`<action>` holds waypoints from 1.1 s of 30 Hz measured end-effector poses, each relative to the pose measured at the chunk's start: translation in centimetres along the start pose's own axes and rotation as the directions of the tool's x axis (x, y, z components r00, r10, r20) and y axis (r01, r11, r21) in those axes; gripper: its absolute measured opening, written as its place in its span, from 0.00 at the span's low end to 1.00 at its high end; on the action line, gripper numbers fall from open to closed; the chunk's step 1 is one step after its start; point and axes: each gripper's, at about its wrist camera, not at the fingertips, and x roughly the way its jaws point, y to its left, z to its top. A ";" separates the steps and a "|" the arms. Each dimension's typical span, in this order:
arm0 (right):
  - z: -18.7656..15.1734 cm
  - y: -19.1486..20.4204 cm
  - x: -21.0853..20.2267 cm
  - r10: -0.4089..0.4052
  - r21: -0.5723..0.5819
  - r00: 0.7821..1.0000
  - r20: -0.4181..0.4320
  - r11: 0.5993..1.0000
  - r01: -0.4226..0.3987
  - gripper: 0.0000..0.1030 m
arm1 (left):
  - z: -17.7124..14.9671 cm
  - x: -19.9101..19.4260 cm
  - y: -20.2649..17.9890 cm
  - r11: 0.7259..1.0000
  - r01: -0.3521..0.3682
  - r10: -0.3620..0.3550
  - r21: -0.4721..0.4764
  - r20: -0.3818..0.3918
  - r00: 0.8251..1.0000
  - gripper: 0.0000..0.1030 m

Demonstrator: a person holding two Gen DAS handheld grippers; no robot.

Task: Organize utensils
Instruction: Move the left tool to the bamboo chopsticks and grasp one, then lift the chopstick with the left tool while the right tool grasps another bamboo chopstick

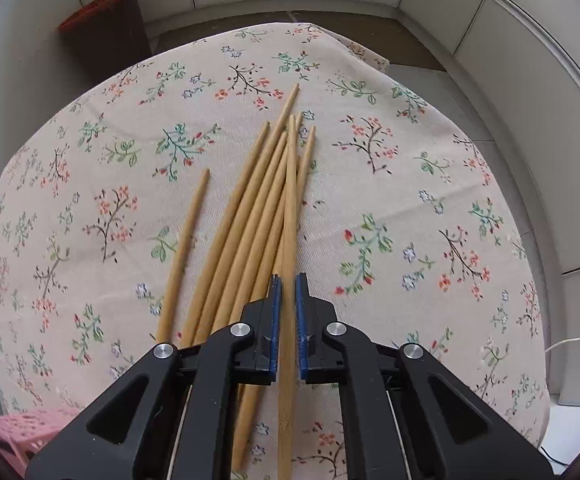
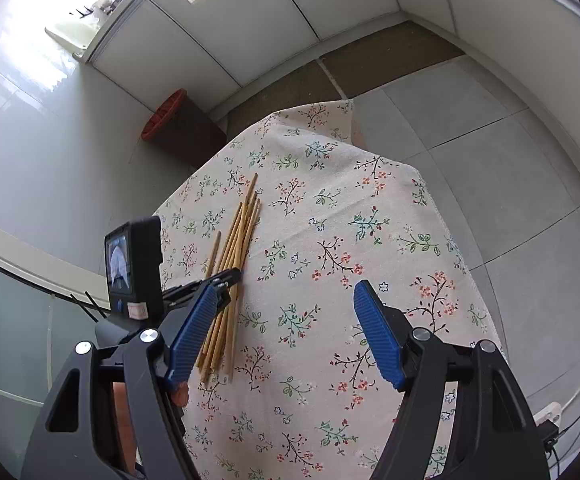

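We're at the pick step: the left gripper [image 1: 289,292] has its jaws drawn narrow on a single chopstick [image 1: 289,216], the rightmost one riding on top of the chopstick pile [image 1: 246,216]. The blue pads [image 1: 276,312] sit tight on either side of that stick near its thick end; in the left wrist view it runs straight out between them toward the far side of the table.

The rest of the pile fans on the floral tablecloth [image 1: 410,208], left of the held stick, thin tips pointing far; one loose chopstick [image 1: 188,248] lies apart on the left.

The right gripper [image 2: 290,320] hangs wide over bare cloth to the right of the pile, holding nothing.

No holder is clearly in view. A dark bin with a red rim [image 1: 106,20] stands on the floor past the far-left table edge, and a pink basket [image 1: 14,436] pokes in at near left; we can't tell if either is the target.

Next, we judge: lift the stick clear without dragging its neighbours, keep it level so it doesn't pivot in the pads, then carry it to wherever the sticks go. Risk: the thin round stick rolling or slipping.
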 end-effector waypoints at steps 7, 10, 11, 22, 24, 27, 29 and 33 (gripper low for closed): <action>-0.2 -0.3 1.1 0.002 0.011 0.999 -0.035 1.000 -0.002 0.68 | -3.7 -5.2 -0.7 0.994 0.106 -0.099 -0.035 0.166 0.981 0.06; 0.0 -1.0 1.9 0.001 0.036 0.999 -0.052 0.999 0.001 0.63 | -5.2 -8.7 -0.8 0.992 0.126 -0.114 -0.029 0.257 0.960 0.06; 0.0 -1.1 2.2 0.001 0.039 0.998 -0.056 0.999 0.001 0.59 | -5.7 -9.7 -0.8 0.992 0.124 -0.112 -0.025 0.282 0.953 0.06; -1.2 2.3 9.3 0.070 0.023 0.972 -0.223 0.998 -0.066 0.44 | -10.8 -19.3 4.4 0.959 0.263 -0.190 -0.101 0.459 0.868 0.06; -1.4 4.0 10.9 0.131 0.024 0.960 -0.247 0.991 -0.130 0.42 | -11.7 -21.2 5.6 0.958 0.269 -0.184 -0.103 0.500 0.846 0.06; -2.3 7.5 13.4 0.169 -0.026 0.946 -0.276 0.983 -0.183 0.39 | -12.4 -23.2 7.4 0.954 0.273 -0.163 -0.120 0.556 0.815 0.06; -3.2 9.8 15.1 0.174 -0.074 0.942 -0.286 0.976 -0.203 0.36 | -12.5 -23.5 8.6 0.947 0.288 -0.158 -0.142 0.575 0.803 0.06; -4.0 12.9 17.7 0.148 -0.144 0.951 -0.270 0.971 -0.192 0.35 | -12.9 -24.6 10.5 0.938 0.306 -0.149 -0.162 0.610 0.778 0.06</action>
